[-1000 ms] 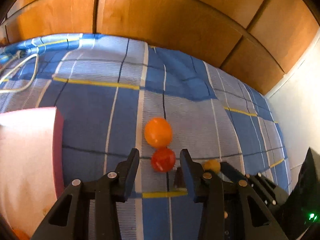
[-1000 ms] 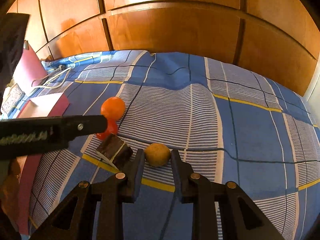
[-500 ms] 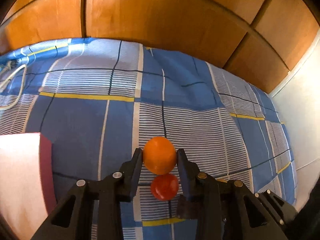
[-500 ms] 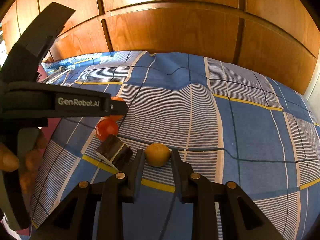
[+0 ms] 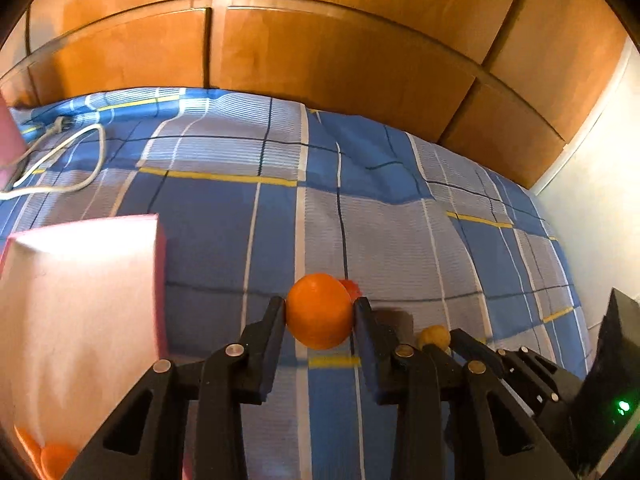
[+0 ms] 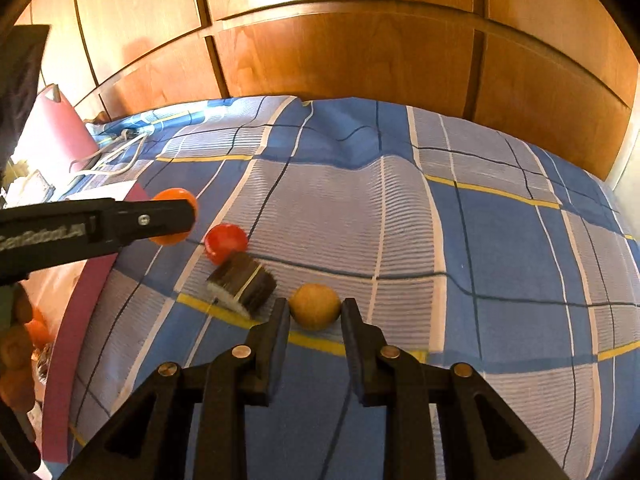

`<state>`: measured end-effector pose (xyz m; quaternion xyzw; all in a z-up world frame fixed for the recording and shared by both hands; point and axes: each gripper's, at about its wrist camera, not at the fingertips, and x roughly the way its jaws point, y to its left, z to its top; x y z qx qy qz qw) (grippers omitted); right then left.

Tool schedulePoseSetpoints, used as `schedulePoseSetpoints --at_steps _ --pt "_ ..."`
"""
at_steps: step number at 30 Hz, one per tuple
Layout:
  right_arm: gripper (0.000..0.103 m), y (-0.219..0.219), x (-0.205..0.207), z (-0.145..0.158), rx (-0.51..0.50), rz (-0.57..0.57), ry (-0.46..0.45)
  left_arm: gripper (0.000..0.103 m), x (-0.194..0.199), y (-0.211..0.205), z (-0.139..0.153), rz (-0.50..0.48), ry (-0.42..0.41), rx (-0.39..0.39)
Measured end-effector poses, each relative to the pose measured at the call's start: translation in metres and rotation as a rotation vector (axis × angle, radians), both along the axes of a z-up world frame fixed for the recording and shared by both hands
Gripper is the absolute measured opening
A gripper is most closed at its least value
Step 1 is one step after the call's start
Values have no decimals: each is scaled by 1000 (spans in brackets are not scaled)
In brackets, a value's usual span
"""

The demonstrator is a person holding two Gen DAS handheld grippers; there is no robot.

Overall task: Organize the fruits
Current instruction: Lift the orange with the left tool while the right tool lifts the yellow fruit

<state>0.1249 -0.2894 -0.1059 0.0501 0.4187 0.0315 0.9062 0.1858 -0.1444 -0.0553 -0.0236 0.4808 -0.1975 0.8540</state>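
Observation:
My left gripper (image 5: 320, 312) is shut on an orange (image 5: 319, 310) and holds it above the blue checked bedspread; it also shows in the right wrist view (image 6: 176, 216). A red tomato (image 6: 225, 242) lies on the bed, mostly hidden behind the orange in the left wrist view (image 5: 352, 286). My right gripper (image 6: 315, 314) is open, its fingers on either side of a small yellow-brown fruit (image 6: 315, 306) that rests on the bed. A pink box (image 5: 80, 300) with orange fruits (image 5: 48, 456) inside stands at the left.
A dark striped block (image 6: 243, 283) lies between the tomato and the yellow fruit. A white cord (image 5: 60, 160) lies at the far left of the bed. Wooden wardrobe panels (image 6: 360, 52) rise behind the bed. A white wall (image 5: 600, 200) is at the right.
My left gripper closed on the orange and lifted it off the bed, away from the tomato, toward the pink box. The right gripper stayed around the yellow fruit.

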Motion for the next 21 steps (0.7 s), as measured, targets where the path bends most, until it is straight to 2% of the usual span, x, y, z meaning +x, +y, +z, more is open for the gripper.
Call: schedulePoseSetpoints --at_steps 12,21 --pt "26 29 -38 -2 6 80 53 35 -67 30 10 11 -6 6" --pt "25 28 -54 -9 50 34 96 35 -107 57 30 38 -67 -6"
